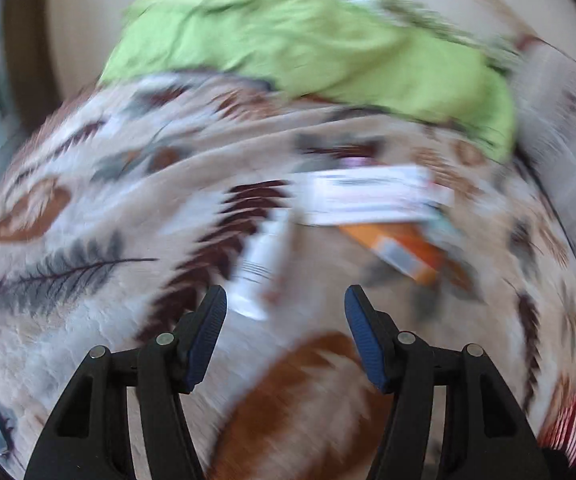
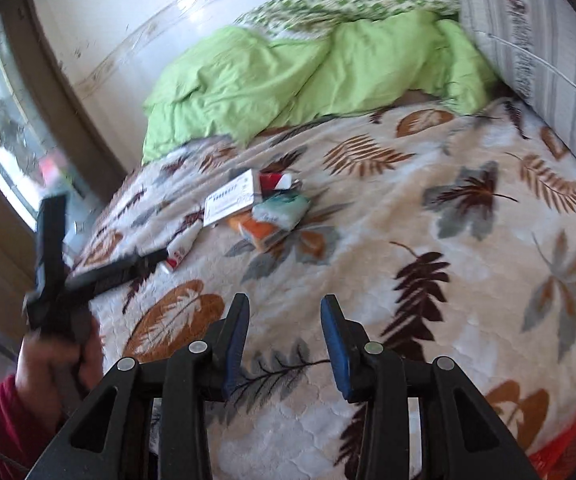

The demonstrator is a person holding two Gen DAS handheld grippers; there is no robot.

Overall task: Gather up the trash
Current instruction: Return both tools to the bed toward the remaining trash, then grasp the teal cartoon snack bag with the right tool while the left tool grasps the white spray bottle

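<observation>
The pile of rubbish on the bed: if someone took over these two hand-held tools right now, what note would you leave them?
Left tool: open, empty, aimed at the white tube.
Right tool: open, empty, over bare blanket, short of the pile.
Trash: white box, orange packet, a teal-and-white packet and a red-and-white one, clustered mid-bed; tube beside them.
Done: nothing visibly picked up.
Left: grasp every piece; no bin is clearly in view.

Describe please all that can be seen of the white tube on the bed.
The white tube is long and soft-looking, probably plastic, with dark printed lines and a red patch near one end. It lies flat on the leaf-patterned blanket, left of the pile of boxes and apart from it. The left gripper is close above it. Nothing grips it.
</observation>
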